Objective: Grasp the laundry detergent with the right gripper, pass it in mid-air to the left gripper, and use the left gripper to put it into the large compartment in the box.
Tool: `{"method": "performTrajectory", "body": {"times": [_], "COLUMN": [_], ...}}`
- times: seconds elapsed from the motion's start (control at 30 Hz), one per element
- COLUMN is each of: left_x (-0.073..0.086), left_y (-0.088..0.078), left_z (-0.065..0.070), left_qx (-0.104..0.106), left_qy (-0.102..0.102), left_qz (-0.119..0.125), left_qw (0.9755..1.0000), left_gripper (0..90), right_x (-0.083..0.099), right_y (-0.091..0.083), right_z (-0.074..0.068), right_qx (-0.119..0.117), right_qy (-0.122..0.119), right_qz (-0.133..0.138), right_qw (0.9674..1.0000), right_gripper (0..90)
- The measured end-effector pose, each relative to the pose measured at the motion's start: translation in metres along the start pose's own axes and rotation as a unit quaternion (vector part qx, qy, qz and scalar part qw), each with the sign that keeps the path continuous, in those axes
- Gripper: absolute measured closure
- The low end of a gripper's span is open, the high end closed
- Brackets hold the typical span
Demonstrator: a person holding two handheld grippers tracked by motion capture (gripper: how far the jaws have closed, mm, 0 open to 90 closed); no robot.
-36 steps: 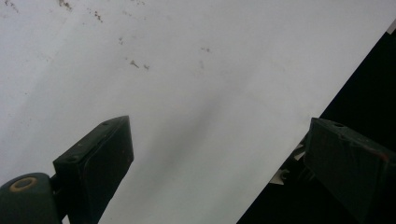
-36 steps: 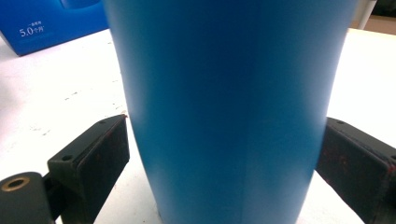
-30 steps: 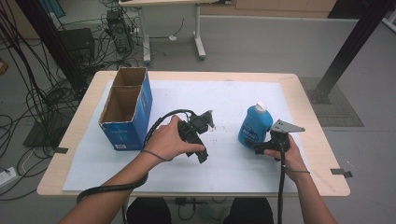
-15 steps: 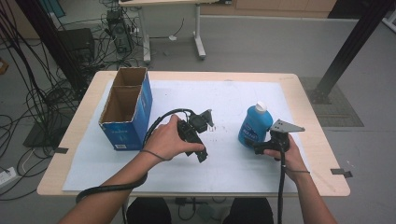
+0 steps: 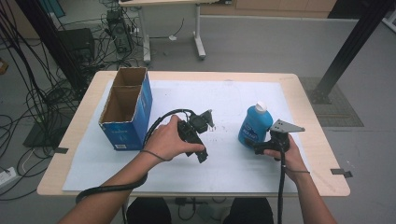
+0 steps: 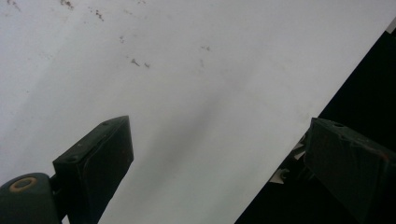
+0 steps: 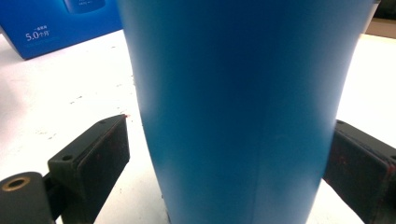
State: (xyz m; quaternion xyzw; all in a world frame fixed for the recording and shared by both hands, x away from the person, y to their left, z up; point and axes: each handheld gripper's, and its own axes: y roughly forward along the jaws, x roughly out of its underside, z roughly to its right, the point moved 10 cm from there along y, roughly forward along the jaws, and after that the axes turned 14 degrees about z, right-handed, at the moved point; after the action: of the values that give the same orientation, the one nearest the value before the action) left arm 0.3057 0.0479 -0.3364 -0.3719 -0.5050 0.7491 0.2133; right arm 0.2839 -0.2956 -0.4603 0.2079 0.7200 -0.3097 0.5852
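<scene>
Left of the blue bottle [image 5: 254, 127], at the far left side of the white sheet [image 5: 229, 100], an open-topped blue cardboard box [image 5: 125, 111] stands upright with two empty compartments; between box and bottle the left gripper [image 5: 201, 122] lies low over the sheet in the person's left hand [image 5: 169, 139], and the left gripper view shows its jaws spread wide with nothing but bare white sheet between them. Next comes the bottle itself, upright with a white cap, well apart from the box, and just on its near side the right gripper [image 5: 259, 148] held in the right hand [image 5: 288, 156]. From the right gripper view the jaws stand open on either side of the bottle's lower body, a gap showing at the left jaw, so no grip is made yet. Judging from this, the step is to close on the bottle: centre it between the pads, keep the gripper level, squeeze evenly so the smooth tapered wall doesn't slip, and keep it upright
</scene>
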Motion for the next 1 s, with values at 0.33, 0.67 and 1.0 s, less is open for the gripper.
{"method": "performTrajectory", "body": {"times": [0.33,0.67,1.0], "left_x": [0.0001,0.0011,0.0013], "left_y": [0.0001,0.0002,0.0016], "left_z": [0.0000,-0.0015,-0.0019], "left_qx": [0.002,0.001,0.003], "left_qy": [-0.001,-0.003,-0.002], "left_qz": [0.001,0.001,0.000], "left_qw": [1.0000,1.0000,1.0000], "left_gripper": [8.5,8.7,8.6], "right_x": [0.0011,0.0031,0.0058], "right_y": [0.0004,0.0022,0.0028], "right_z": [-0.0008,-0.0006,0.0002], "right_qx": [0.000,-0.004,-0.004], "right_qy": [0.002,0.004,0.002], "right_qz": [0.003,0.009,0.015], "right_qw": [1.0000,0.9999,0.9999], "right_gripper": [10.0,15.9,23.7]}}
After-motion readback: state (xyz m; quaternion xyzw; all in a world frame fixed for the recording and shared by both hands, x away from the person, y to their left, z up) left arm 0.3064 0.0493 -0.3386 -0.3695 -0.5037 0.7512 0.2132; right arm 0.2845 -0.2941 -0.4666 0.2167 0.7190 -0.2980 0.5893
